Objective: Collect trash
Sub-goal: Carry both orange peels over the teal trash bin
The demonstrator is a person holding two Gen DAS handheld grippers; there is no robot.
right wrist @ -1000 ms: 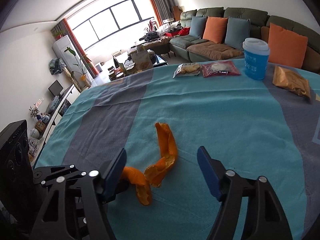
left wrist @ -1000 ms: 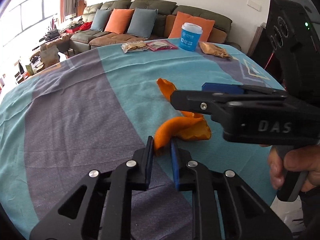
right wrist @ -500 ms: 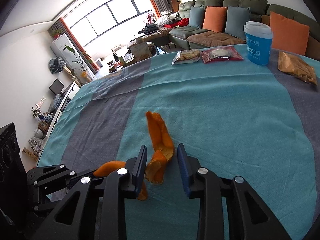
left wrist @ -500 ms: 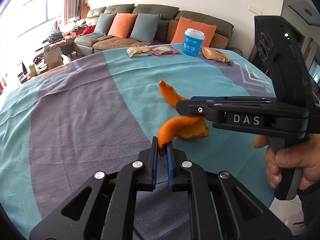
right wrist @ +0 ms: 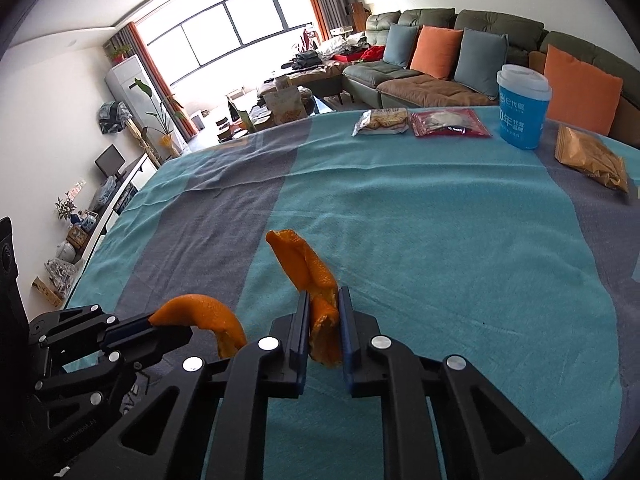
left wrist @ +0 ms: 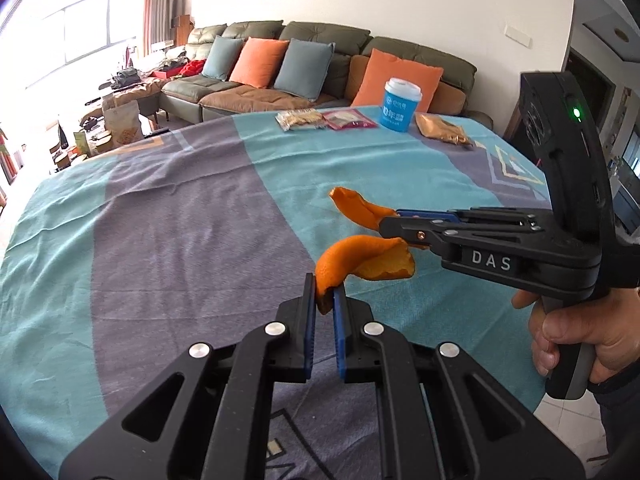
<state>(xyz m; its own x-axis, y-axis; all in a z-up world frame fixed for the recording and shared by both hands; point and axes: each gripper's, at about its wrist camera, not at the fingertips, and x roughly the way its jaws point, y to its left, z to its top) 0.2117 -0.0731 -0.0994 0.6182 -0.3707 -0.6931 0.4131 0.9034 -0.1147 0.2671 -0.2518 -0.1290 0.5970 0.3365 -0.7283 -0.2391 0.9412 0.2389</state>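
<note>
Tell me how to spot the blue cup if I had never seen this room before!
Look at the far edge of the table with the teal and grey cloth, just before the sofa. Four things sit there in a row. The blue cup stands between the red packet and the golden-brown packet; it is the only upright one, with a white lid.

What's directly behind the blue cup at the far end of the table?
An orange cushion on the sofa rises behind the blue cup. The cup hides the cushion's lower part and the table edge there.
</note>
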